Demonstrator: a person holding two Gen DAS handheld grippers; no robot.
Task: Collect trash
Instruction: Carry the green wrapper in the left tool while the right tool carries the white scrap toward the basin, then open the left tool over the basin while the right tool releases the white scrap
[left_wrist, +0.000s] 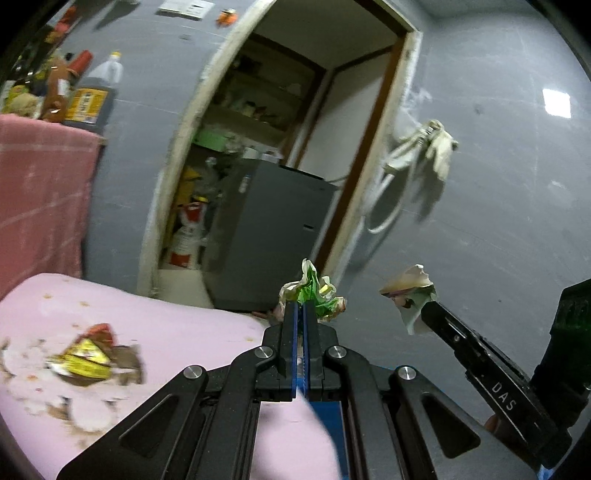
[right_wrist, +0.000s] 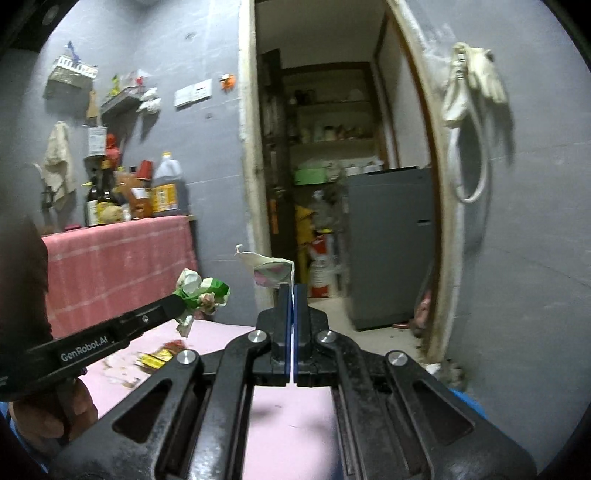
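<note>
My left gripper (left_wrist: 300, 304) is shut on a crumpled green and white wrapper (left_wrist: 314, 290), held up in the air above the pink table (left_wrist: 166, 325). In the right wrist view the same green wrapper (right_wrist: 201, 291) sticks out of the left gripper (right_wrist: 181, 301) at the left. My right gripper (right_wrist: 292, 288) is shut on a folded white and pink paper scrap (right_wrist: 271, 271). That paper scrap (left_wrist: 410, 291) and the right gripper (left_wrist: 424, 310) show at the right of the left wrist view. A yellow and red wrapper (left_wrist: 83, 356) lies among crumbs on the pink table.
A pink-clothed counter (right_wrist: 118, 258) with bottles (right_wrist: 166, 188) stands at the left wall. Straight ahead an open doorway (right_wrist: 332, 147) leads to a storeroom with a grey appliance (right_wrist: 388, 243) and shelves. A cord and gloves (right_wrist: 472, 88) hang on the grey wall at right.
</note>
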